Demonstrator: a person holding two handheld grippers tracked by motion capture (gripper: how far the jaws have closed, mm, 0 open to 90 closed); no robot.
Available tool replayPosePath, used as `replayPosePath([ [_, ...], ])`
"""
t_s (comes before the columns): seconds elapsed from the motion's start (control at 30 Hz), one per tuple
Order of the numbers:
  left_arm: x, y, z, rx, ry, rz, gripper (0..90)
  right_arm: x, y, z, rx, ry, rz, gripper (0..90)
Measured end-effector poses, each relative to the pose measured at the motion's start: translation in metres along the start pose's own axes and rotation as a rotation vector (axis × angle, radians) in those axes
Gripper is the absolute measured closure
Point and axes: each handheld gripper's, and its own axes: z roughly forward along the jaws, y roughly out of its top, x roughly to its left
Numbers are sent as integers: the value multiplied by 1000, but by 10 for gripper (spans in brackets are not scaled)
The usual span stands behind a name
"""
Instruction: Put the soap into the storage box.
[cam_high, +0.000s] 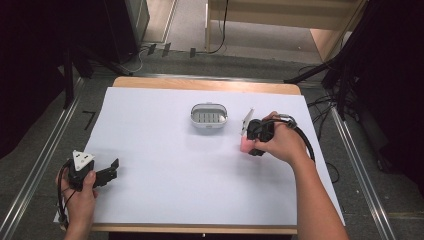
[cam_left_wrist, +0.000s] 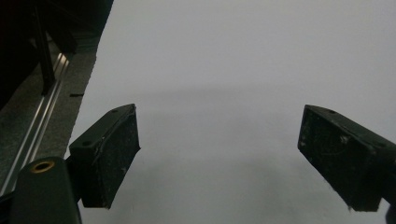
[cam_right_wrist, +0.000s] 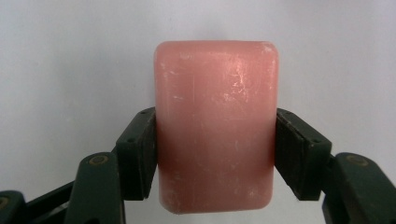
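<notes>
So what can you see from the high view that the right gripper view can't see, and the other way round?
The high view takes in the grey soap dish in the middle of the table, the left gripper open and idle near the table's left edge, and both of the person's forearms. The right gripper view gets close enough to see the scuffs on the pink soap bar and how each pad presses one of its long sides. Both share the right gripper shut on the soap over the white table cover.

Pink soap bar (cam_right_wrist: 215, 126): rounded rectangular block, scuffed face, lifted off white sheet, right of soap dish (cam_high: 209, 116).
</notes>
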Motion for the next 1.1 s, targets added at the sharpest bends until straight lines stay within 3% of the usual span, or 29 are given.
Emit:
replayPosePath([
  [0.53, 0, 0, 0, -3, -4, -6, 135, -6, 37, 4, 1, 10, -37, 388],
  [1.1, 0, 0, 1, 3, -3, -5, 135, -5, 56, 9, -2, 24, -48, 388],
])
